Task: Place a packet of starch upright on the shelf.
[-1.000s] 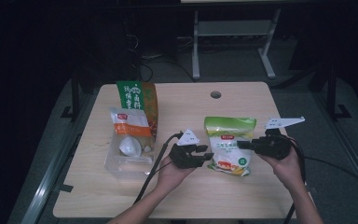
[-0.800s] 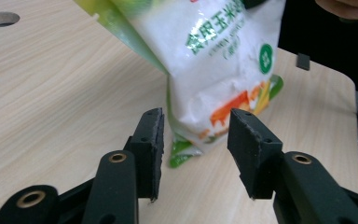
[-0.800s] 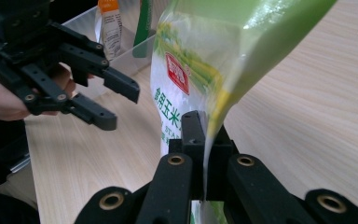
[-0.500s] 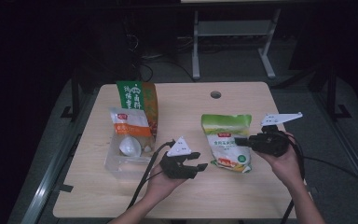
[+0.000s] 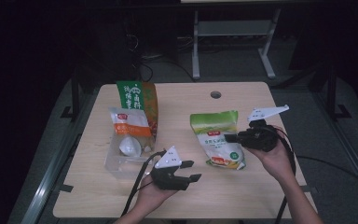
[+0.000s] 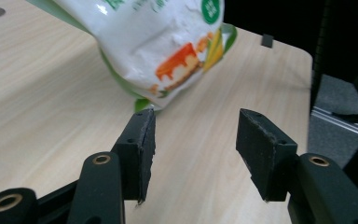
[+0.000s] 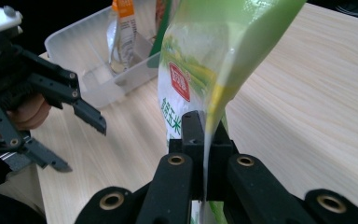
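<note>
1. The right gripper [image 5: 230, 138] pinches the side edge of a green-and-white food pouch [image 5: 219, 140]; in the right gripper view its jaws are pressed together with the thin pouch edge [image 7: 208, 140] clamped between them.
2. The pouch hangs tilted from that grip, its lower end at or just above the table [image 5: 242, 196]; whether it touches the wood cannot be told.
3. The left gripper [image 5: 192, 170] sits near the table's front edge, apart from the pouch. Its jaws have just been opening and now stand spread, with nothing between them; in the left gripper view the pouch's bottom corner [image 6: 168, 51] lies just beyond its fingertips [image 6: 142, 135].
4. To the left stands a clear plastic bin [image 5: 121, 163] holding a small orange-labelled packet [image 5: 129, 125] and something white at the bottom.
5. A taller green-and-orange bag [image 5: 137, 95] leans at the bin's far end.
</note>
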Action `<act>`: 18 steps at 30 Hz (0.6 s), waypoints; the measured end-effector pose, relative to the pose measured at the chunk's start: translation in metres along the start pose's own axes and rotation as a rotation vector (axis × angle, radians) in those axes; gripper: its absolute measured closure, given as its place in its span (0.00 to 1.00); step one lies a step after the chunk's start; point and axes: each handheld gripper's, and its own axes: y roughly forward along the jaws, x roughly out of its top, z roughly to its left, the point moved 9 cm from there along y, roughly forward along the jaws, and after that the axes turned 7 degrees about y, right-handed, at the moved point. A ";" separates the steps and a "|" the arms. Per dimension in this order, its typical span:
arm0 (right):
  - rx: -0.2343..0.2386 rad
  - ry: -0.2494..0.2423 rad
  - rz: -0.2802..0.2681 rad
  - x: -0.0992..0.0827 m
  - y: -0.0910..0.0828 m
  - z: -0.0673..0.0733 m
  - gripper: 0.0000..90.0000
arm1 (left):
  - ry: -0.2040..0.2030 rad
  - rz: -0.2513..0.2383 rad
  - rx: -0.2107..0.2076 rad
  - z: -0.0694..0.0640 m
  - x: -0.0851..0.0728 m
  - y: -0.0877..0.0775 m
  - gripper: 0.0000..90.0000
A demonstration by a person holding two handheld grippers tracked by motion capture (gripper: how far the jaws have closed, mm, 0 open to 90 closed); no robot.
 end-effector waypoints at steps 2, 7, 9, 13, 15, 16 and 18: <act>0.002 -0.006 0.000 0.002 0.001 0.002 1.00 | -0.002 -0.002 0.000 -0.001 -0.001 -0.002 0.52; 0.028 -0.012 0.001 0.012 0.007 0.012 1.00 | 0.001 -0.008 -0.012 -0.007 -0.005 -0.009 0.51; 0.039 -0.023 0.002 0.015 0.010 0.018 1.00 | 0.001 -0.009 -0.014 -0.009 -0.006 -0.012 0.51; 0.073 -0.037 -0.012 0.026 0.017 0.032 1.00 | 0.007 -0.012 -0.025 -0.014 -0.009 -0.016 0.51; 0.083 -0.039 -0.013 0.028 0.019 0.035 1.00 | 0.007 -0.015 -0.039 -0.017 -0.011 -0.017 0.52; 0.088 -0.045 -0.014 0.031 0.020 0.038 1.00 | 0.004 -0.016 -0.039 -0.018 -0.011 -0.018 0.52; 0.099 -0.055 -0.013 0.035 0.024 0.044 1.00 | 0.013 -0.021 -0.035 -0.020 -0.013 -0.019 0.51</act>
